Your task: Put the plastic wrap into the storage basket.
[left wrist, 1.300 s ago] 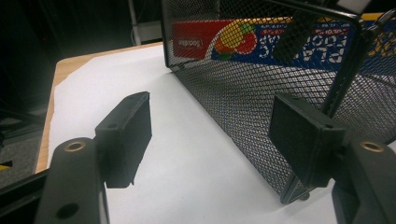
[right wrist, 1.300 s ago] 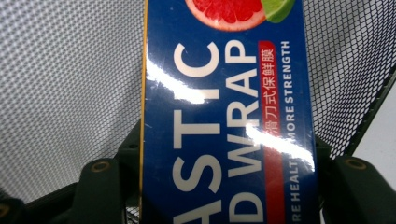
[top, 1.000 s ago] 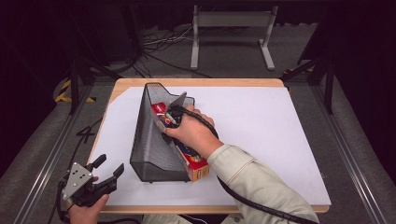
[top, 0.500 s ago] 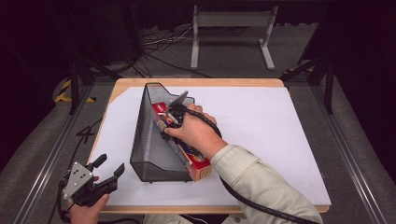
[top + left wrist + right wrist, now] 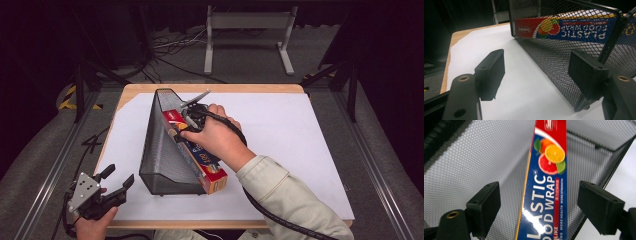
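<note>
Now my right gripper (image 5: 186,119), frame centre, jaws just opened wide, pads clear of the plastic wrap box (image 5: 197,156) leaning in the mesh file holder (image 5: 161,150). My left gripper (image 5: 116,184), lower left, gapes empty.

The plastic-wrap box (image 5: 544,195) was glossy printed cardboard; the file holder (image 5: 160,155) was black wire mesh (matt, finely perforated); the table (image 5: 300,150) wore smooth white paper over wood.

Wooden table (image 5: 150,92), white sheet (image 5: 300,150) on top, mesh rack (image 5: 162,160) standing on sheet.
</note>
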A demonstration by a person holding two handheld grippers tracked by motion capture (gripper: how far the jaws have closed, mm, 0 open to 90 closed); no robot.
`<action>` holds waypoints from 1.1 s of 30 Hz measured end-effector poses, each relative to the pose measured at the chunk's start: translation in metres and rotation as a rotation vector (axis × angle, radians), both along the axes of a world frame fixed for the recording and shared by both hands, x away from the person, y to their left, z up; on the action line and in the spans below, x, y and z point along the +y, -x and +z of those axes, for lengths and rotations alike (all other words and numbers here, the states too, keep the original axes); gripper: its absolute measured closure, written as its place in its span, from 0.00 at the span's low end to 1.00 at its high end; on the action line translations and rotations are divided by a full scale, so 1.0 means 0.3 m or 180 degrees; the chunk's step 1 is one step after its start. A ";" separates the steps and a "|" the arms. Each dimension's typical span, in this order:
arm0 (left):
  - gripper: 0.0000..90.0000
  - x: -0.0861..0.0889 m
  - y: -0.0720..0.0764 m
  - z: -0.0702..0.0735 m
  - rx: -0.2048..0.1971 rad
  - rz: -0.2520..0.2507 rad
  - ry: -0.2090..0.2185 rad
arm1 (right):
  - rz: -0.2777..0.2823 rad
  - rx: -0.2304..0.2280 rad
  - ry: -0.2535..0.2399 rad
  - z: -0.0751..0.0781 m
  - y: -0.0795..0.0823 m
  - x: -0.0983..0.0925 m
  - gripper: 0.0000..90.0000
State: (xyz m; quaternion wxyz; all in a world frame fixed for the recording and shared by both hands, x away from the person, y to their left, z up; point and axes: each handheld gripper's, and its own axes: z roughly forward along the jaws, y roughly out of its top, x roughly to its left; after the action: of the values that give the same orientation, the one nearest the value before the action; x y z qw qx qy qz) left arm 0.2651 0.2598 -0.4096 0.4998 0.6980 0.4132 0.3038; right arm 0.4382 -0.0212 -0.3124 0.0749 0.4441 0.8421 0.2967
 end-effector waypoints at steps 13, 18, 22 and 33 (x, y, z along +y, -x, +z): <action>0.34 -0.008 -0.015 -0.002 0.0010 -0.0013 0.0007 | 0.0402 -0.0730 -0.0566 0.101 0.068 -0.161 0.20; 0.34 -0.009 -0.016 -0.002 0.0014 -0.0016 0.0002 | 0.0509 -0.0888 -0.0562 0.128 0.083 -0.209 0.20; 0.34 -0.008 -0.013 -0.001 0.0014 -0.0008 -0.0003 | 0.0618 -0.0962 -0.0707 0.140 0.090 -0.230 0.20; 0.34 -0.004 -0.010 -0.001 0.0008 -0.0002 0.0019 | 0.0747 -0.1183 -0.0859 0.145 0.131 -0.333 0.19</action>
State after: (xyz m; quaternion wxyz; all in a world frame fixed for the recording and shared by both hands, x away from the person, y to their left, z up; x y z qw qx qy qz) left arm 0.2681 0.2587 -0.4100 0.5015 0.6970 0.4145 0.3017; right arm 0.3988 -0.1212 -0.2688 0.1335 0.2871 0.8124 0.4896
